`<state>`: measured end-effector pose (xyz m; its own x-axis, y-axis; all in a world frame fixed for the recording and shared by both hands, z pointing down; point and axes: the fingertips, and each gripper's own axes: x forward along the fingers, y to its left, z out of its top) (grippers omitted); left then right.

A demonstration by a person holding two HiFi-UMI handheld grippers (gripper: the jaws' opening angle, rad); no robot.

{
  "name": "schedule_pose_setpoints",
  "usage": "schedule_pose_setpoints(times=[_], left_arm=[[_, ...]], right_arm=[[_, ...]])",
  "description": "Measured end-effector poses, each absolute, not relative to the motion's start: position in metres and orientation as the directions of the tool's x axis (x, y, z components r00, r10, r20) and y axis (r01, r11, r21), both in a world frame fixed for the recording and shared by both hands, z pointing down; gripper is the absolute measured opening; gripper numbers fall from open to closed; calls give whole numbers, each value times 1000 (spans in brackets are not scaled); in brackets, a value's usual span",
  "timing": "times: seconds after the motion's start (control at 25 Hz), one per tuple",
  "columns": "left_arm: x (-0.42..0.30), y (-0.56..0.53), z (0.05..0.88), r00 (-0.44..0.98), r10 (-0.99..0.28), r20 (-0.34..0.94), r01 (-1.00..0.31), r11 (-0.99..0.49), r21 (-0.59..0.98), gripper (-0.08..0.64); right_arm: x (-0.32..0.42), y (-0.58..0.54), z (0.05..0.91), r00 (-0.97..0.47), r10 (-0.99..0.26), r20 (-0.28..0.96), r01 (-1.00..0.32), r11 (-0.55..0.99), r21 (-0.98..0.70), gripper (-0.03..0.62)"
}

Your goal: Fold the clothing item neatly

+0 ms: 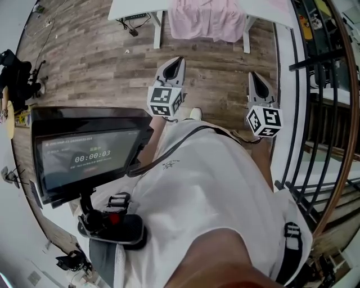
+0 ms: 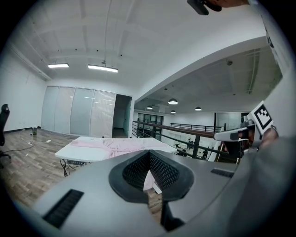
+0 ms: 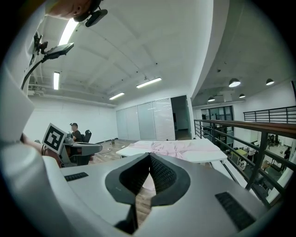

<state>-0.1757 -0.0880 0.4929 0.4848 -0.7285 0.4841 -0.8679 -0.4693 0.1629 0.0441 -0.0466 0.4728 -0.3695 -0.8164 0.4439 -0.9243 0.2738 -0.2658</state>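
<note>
Well short of the worktop (image 1: 135, 8), over the wooden floor (image 1: 84, 62), both claws are empty. Toward the worktop's left end, the left claw (image 1: 179, 61) has its jaws pressed together on nothing. The right claw (image 1: 252, 76), toward the worktop's right end, is closed the same way. The pink clothing item (image 1: 205, 19) lies rumpled on the worktop, with part of it drooping over the near edge. Arriving with closed jaws would likely shove and bunch the cloth, and a tug on the drooping part could drag it off the worktop.
</note>
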Motion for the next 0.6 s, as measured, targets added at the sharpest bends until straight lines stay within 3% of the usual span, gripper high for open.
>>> schedule_pose_setpoints(times=[0.6], left_arm=[[-169, -102, 486, 512, -728, 455, -854, -486, 183, -2]], right_arm=[[53, -60, 465, -346, -847, 404, -930, 251, -270, 5]])
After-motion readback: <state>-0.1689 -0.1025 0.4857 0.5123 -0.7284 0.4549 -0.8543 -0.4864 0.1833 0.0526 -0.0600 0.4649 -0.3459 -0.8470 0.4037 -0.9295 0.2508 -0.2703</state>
